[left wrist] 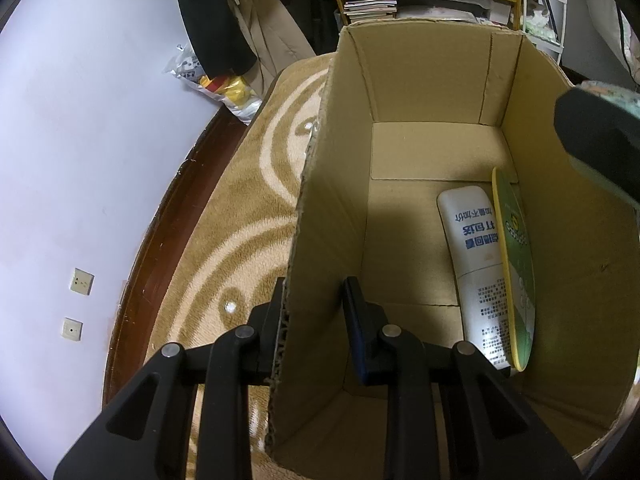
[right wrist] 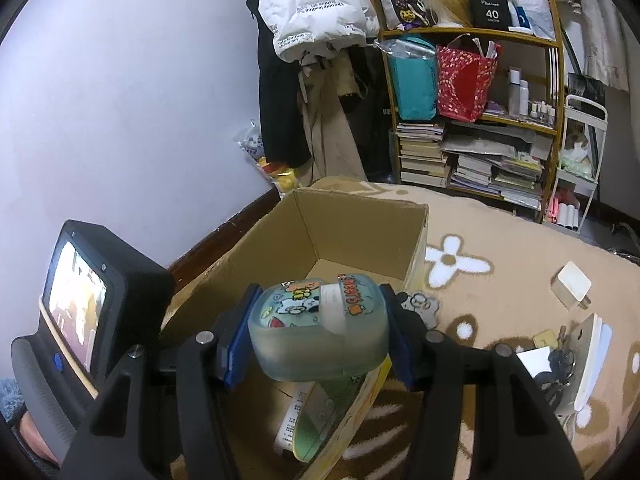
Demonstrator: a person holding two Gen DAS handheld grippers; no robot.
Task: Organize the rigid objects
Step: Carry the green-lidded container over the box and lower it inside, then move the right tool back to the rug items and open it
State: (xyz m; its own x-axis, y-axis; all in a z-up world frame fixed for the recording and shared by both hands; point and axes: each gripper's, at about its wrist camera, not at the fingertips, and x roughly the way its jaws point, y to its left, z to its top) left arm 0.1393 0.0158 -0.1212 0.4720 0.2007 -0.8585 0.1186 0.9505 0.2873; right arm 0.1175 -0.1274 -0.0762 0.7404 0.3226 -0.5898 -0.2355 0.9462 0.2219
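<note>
Right gripper (right wrist: pixel 318 332) clamped on the cartoon case (right wrist: pixel 320 332), held crosswise between its fingers. Open box (right wrist: pixel 360 236) lies just ahead and below. Left gripper (left wrist: pixel 316 320) straddles the box's wall, apparently pinching it.

The cardboard box (left wrist: pixel 432 80) stands on the rug (left wrist: pixel 240 208); inside, a bottle (left wrist: pixel 476 264) and a flat disc (left wrist: pixel 516 264) lie along its right wall.
</note>
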